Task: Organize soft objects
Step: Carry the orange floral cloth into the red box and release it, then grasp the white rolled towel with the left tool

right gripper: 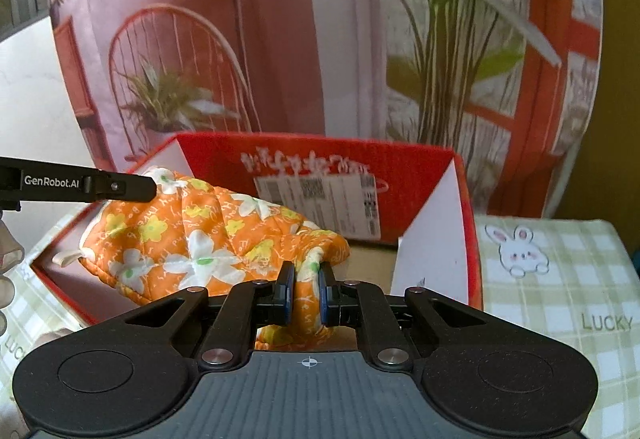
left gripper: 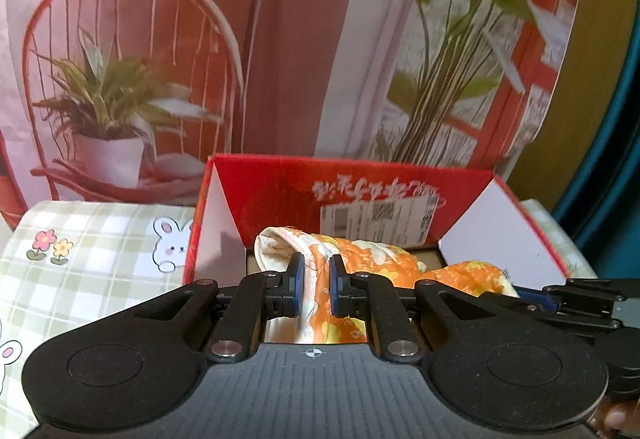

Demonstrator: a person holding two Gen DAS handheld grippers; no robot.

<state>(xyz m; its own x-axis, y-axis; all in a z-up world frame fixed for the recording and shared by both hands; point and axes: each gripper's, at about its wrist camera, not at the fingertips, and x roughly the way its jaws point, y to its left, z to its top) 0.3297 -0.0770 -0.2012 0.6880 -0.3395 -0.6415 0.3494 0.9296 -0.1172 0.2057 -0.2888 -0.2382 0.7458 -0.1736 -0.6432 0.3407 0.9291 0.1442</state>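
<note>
Left wrist: checked tablecloth beneath printed backdrop.

Quilted cloth over the open box, box on the tablecloth (backdrop behind)

left hand-held gripper clamped, right hand-held gripper clamped

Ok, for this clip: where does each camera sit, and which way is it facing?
Left wrist: sits on the left gripper, looking along its fingers into the red box; the right gripper pokes in from the right.
Right wrist: sits on the right gripper, facing the same box; the left gripper enters from the left.
Shared: both show the orange flowered cloth clamped by each gripper, the box and the checked tablecloth.
</note>
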